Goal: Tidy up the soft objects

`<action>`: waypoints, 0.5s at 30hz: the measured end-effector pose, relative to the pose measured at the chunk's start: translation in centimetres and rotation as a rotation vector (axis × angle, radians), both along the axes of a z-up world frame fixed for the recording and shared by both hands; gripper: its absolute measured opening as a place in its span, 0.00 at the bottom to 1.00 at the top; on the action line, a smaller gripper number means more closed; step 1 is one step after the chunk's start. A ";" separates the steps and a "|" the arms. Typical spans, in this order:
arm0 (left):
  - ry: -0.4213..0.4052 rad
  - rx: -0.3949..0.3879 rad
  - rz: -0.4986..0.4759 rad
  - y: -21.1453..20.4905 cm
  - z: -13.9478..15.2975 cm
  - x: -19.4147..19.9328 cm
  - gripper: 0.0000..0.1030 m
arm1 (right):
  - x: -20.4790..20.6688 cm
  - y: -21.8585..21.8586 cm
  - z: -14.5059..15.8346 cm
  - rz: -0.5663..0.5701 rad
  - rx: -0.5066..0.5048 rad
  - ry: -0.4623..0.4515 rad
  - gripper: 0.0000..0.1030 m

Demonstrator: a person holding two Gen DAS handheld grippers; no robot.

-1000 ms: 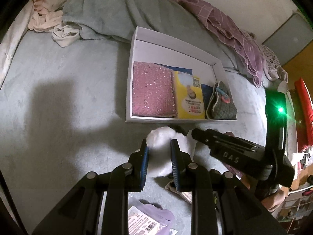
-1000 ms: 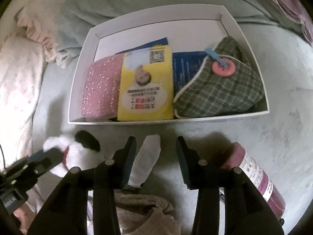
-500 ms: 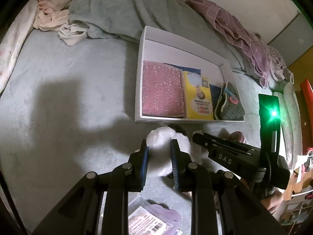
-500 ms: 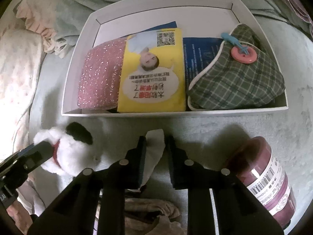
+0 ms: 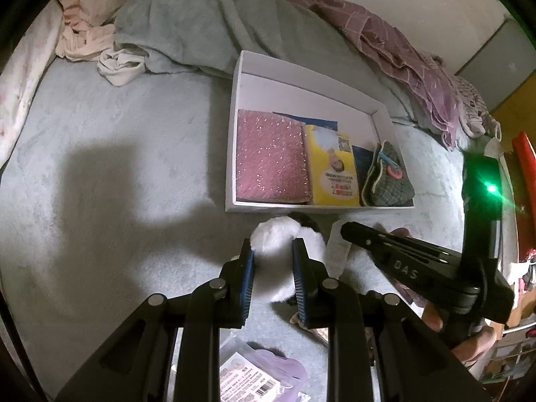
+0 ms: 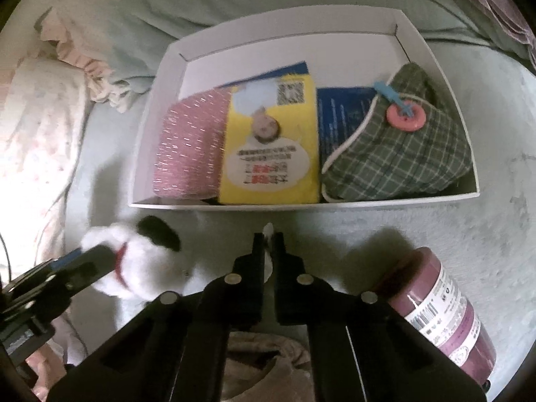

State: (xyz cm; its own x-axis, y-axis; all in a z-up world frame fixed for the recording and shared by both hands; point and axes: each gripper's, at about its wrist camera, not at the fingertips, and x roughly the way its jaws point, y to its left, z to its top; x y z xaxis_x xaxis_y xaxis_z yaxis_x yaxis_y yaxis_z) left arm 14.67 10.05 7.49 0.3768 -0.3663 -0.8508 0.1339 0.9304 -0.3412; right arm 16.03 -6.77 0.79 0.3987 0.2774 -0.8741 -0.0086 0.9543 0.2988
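A white plush toy with a black ear and a red collar lies on the grey bed, just in front of the white box. My left gripper is shut on its fluffy white body. To its right, my right gripper is shut on a thin strip of white cloth, which pokes out past the fingertips. The plush also shows at the left of the right wrist view. The box holds a pink glitter pouch, a yellow pack and a green plaid pouch.
A maroon bottle lies right of my right gripper, and beige cloth is bunched beneath it. A lavender packet sits under my left gripper. A grey-green blanket and a purple plaid cloth are heaped behind the box.
My right gripper's jaws have come together from wide apart and now pinch the white cloth strip. My left gripper still holds the plush in the same place.
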 end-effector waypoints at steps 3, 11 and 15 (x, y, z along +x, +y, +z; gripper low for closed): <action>-0.030 -0.022 -0.007 0.0 0.6 -0.3 0.20 | -0.6 0.0 1.2 0.024 0.029 -0.030 0.04; -0.081 -0.159 0.010 0.0 1.4 0.0 0.20 | -2.1 -0.9 4.2 0.020 0.028 -0.130 0.04; -0.093 -0.243 0.028 -0.5 1.0 0.8 0.20 | -1.9 -1.8 4.9 -0.016 0.013 -0.156 0.04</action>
